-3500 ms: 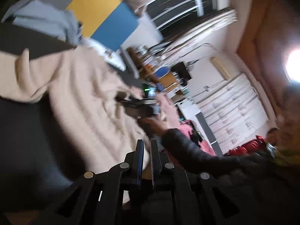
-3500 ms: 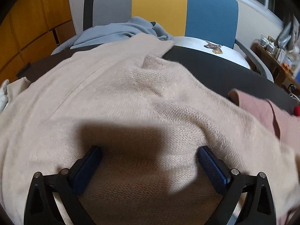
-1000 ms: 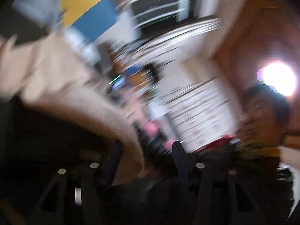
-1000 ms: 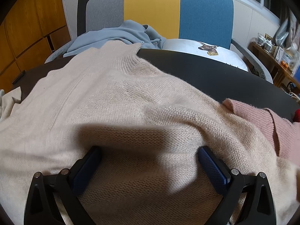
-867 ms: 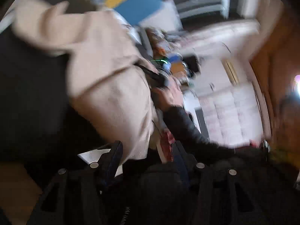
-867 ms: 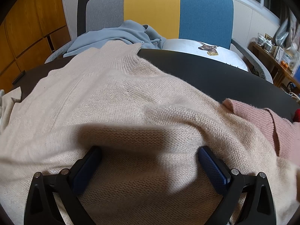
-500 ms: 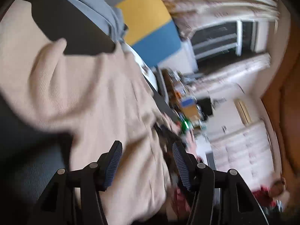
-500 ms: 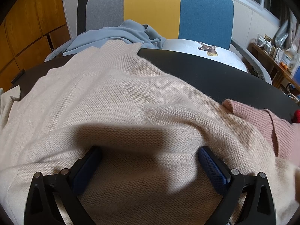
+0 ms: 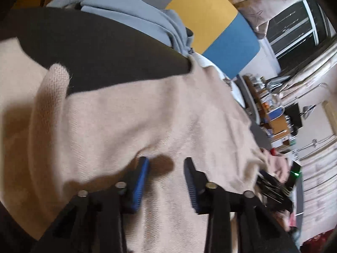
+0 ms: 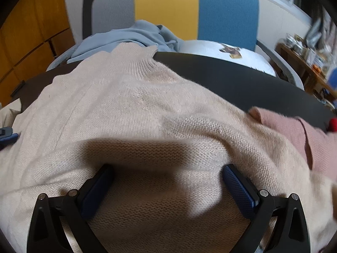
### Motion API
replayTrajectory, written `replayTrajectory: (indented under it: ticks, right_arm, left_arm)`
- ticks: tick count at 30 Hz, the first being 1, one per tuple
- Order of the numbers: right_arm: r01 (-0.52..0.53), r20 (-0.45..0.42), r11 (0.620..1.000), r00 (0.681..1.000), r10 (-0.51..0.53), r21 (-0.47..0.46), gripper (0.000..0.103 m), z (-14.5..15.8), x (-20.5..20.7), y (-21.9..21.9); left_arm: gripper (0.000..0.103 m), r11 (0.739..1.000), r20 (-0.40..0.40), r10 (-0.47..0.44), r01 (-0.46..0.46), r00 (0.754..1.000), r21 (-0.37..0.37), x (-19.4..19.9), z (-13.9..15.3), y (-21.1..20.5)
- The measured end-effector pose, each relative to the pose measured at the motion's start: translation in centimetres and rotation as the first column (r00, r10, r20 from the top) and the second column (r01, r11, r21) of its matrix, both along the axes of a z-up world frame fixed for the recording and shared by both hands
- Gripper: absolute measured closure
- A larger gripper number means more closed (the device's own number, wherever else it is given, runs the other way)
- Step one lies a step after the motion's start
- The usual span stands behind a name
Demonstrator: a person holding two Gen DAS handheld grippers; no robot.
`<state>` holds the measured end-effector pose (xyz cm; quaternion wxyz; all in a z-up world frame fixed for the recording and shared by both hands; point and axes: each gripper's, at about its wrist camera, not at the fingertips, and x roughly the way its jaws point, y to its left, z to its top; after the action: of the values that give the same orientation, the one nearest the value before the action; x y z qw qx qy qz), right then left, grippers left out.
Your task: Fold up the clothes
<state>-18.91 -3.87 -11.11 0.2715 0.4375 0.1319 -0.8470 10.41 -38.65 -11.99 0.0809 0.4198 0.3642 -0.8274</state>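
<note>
A beige knit sweater (image 10: 130,113) lies spread over the dark table (image 10: 242,82), its ribbed collar toward the far edge. My right gripper (image 10: 168,175) is open, both blue pads resting low on the sweater's near part with knit bulging between them. In the left wrist view the same beige sweater (image 9: 130,113) fills the middle, one sleeve end (image 9: 56,73) folded up at the left. My left gripper (image 9: 166,166) hovers open just over the fabric, nothing pinched between its pads. The left gripper's fingertip (image 10: 6,136) also peeks in at the right view's left edge.
A pink knit garment (image 10: 299,130) lies at the table's right. A light blue garment (image 10: 126,38) is heaped on the grey, yellow and blue chair (image 10: 168,8) behind the table. Wooden cabinets (image 10: 27,33) stand at the left, a cluttered shelf (image 10: 305,50) at the right.
My left gripper let go of the sweater, opened and swung back down over the fabric. The sweater's collar side settled flatter on the table. The right gripper stayed in place.
</note>
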Motion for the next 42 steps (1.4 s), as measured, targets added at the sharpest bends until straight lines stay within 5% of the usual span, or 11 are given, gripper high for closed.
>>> replayTrajectory:
  ticks: [2, 5, 10, 13, 16, 21, 26, 28, 33, 37, 42]
  right_arm:
    - [0.022, 0.01, 1.0, 1.0, -0.022, 0.008, 0.0, 0.0, 0.7, -0.3]
    - [0.015, 0.008, 1.0, 1.0, -0.015, -0.003, 0.0, 0.0, 1.6, -0.4]
    - [-0.015, 0.038, 0.999, 0.999, 0.017, -0.039, 0.0, 0.4, 2.4, 0.1]
    - [-0.031, 0.091, 0.991, 0.995, 0.044, -0.132, 0.0, 1.2, 3.3, 1.4]
    - [-0.051, 0.111, 0.971, 0.991, 0.079, -0.236, 0.0, 2.0, 5.8, 3.2]
    - [-0.21, 0.166, 0.929, 0.949, 0.269, -0.305, 0.0, 2.1, 11.6, 4.7]
    - [-0.305, 0.213, 0.931, 0.914, 0.345, -0.2, 0.0, 1.1, 16.3, 6.7]
    - [-0.333, 0.18, 0.94, 0.923, 0.34, -0.069, 0.0, 0.8, 17.9, 8.4]
    - [-0.132, 0.2, 0.991, 0.971, 0.127, 0.01, 0.0, 0.8, 17.4, 13.4]
    - [-0.017, 0.294, 0.972, 0.952, 0.087, -0.233, 0.0, 1.2, 18.4, 17.6]
    - [-0.011, 0.224, 0.955, 0.971, 0.081, -0.296, 0.0, 1.5, 20.7, 16.8]
  left_arm:
    - [0.101, 1.0, 0.03, 0.016, -0.015, 0.999, -0.026, -0.3, -0.3, -1.8]
    - [0.101, 0.999, 0.026, 0.035, -0.035, 0.999, -0.002, -0.9, -0.6, -3.9]
    - [0.101, 0.992, 0.076, 0.016, -0.007, 0.997, -0.126, -3.5, 0.4, -4.2]
    - [0.082, 0.987, 0.052, 0.049, -0.041, 0.997, -0.154, -3.3, 2.0, -3.6]
    - [0.082, 0.981, -0.021, 0.019, -0.023, 1.0, -0.194, -2.4, 3.8, -1.1]
    - [0.08, 0.964, -0.014, -0.095, 0.089, 0.995, -0.252, -0.8, 2.9, 4.0]
    - [0.081, 0.945, 0.076, -0.104, 0.123, 0.992, -0.303, 2.0, 0.2, 5.5]
    - [0.08, 0.942, 0.045, -0.106, 0.115, 0.993, -0.315, 2.9, -0.2, 5.4]
    - [0.08, 0.948, 0.034, -0.078, 0.085, 0.996, -0.306, 3.1, -0.3, 5.4]
    - [0.079, 0.948, -0.009, -0.1, 0.093, 0.995, -0.303, 3.8, 1.0, 7.3]
    - [0.078, 0.923, -0.069, -0.187, 0.151, 0.98, -0.355, 3.9, 1.7, 10.8]
